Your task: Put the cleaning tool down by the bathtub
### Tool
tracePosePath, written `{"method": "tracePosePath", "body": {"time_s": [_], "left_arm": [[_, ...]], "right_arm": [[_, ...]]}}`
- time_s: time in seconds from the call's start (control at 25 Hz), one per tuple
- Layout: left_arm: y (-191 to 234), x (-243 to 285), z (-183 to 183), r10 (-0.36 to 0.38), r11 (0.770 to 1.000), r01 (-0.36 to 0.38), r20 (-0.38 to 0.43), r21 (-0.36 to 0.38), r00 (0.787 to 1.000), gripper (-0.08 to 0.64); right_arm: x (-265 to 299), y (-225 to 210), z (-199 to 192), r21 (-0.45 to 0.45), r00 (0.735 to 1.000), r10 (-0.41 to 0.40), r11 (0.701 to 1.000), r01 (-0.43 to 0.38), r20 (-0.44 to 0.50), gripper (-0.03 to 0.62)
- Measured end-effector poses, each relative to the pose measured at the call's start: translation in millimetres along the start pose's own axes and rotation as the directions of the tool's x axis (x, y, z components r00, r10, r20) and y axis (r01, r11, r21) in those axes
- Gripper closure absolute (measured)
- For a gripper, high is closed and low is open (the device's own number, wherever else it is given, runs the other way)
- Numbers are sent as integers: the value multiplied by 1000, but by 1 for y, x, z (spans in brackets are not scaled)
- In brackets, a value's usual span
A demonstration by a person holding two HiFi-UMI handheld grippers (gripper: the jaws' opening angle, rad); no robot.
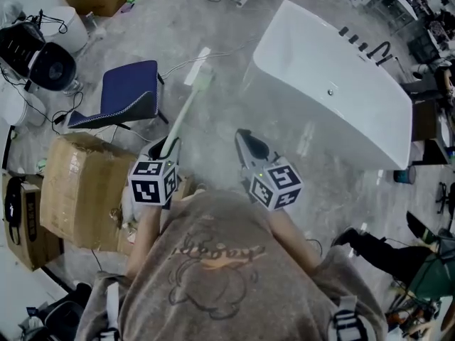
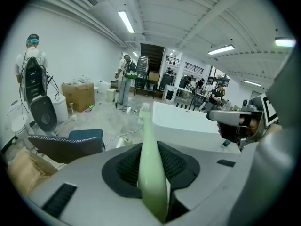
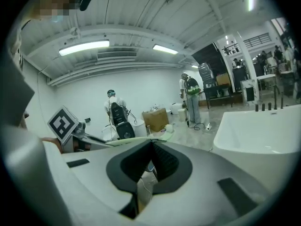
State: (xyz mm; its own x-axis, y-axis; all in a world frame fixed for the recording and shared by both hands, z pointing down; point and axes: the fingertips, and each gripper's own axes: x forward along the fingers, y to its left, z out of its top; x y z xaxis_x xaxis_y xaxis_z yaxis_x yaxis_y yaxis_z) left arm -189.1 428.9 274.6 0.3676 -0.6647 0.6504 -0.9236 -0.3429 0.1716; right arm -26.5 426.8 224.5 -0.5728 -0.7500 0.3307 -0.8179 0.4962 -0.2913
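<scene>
The cleaning tool is a long brush with a pale green handle and a whitish head. My left gripper is shut on the lower end of the handle, and the tool slants up and away over the grey floor, its head to the left of the white bathtub. In the left gripper view the handle runs between the dark pads, with the head in front of the bathtub. My right gripper hovers beside it, shut and empty; its tips meet.
A blue chair stands left of the tool, with a cardboard box nearer me and a black fan at far left. A white cable crosses the floor. A seated person's legs are at lower right.
</scene>
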Motion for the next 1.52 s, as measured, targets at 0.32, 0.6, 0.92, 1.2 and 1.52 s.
{"method": "tracePosePath", "body": {"time_s": [0.32,0.6,0.92,1.2,1.52], "left_arm": [[7,10,-11,-41,999,41,-18,15,999,456],[1,36,4,-49,999,50,-40,22,998,456],[12,64,16,-42,999,43,-36,29,998,456],[23,101,48,-25,999,26,-44,23,999,456],[35,145,91,-8,1000,9,-50,18,999,456]], "right_arm": [[5,9,-18,36,999,-37,999,37,-7,592],[21,-16,-7,51,999,-34,998,33,0,592],[51,-34,-6,43,1000,-17,999,17,2,592],[89,-71,13,57,1000,2,998,-2,-10,592],[131,-112,40,56,999,26,998,-24,-34,592]]}}
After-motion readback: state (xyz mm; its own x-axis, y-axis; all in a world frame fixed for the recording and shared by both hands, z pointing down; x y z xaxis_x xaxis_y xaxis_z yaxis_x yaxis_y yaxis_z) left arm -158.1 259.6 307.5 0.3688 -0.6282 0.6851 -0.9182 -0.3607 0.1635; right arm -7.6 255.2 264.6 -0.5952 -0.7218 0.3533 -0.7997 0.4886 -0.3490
